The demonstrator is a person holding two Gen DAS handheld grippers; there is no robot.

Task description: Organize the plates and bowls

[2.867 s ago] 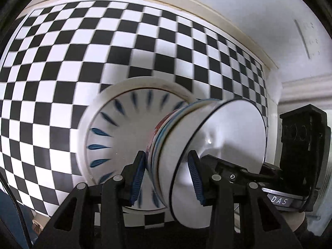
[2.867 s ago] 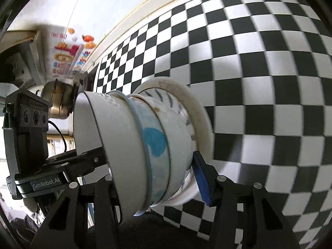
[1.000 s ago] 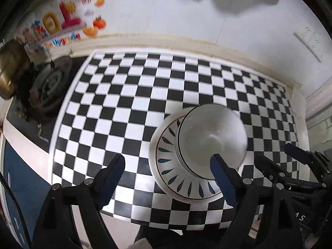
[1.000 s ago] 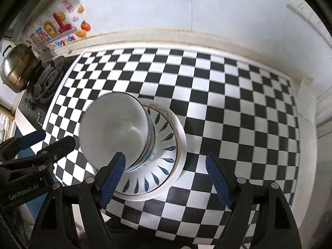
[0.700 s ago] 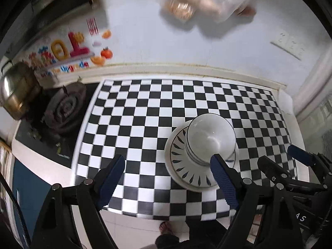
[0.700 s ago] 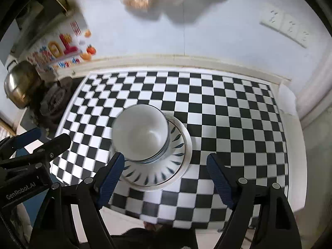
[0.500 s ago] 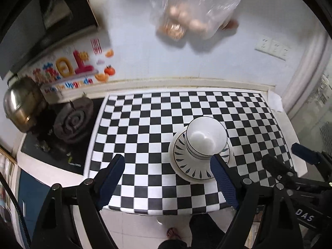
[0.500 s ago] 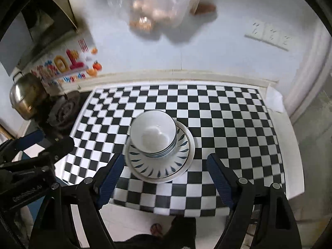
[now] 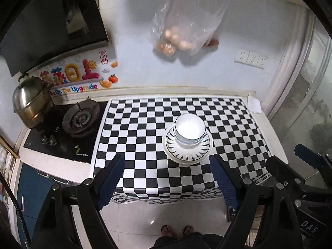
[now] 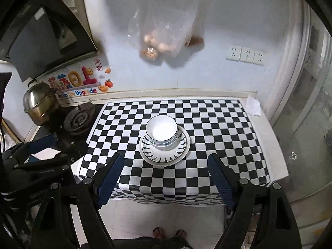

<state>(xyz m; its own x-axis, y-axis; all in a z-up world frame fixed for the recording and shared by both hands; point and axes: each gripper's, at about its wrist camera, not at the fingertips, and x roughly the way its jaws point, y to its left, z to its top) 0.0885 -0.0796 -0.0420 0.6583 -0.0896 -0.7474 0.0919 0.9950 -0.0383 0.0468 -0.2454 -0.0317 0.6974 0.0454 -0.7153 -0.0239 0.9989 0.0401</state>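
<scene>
Jaws spread wide, well above stacked bowls (image 9: 189,129).

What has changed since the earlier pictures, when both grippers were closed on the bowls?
Both the left gripper and the right gripper let go, opened, and pulled up and back from the counter. The stacked bowls stayed on the plate.

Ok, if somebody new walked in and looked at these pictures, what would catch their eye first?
Probably the black-and-white checkered tabletop, with a stack of bowls sitting on a white plate with dark petal marks right of its middle. Next, the clear plastic bag of eggs hanging on the wall above it. Both the left gripper and the right gripper are open, held back from the table.
</scene>
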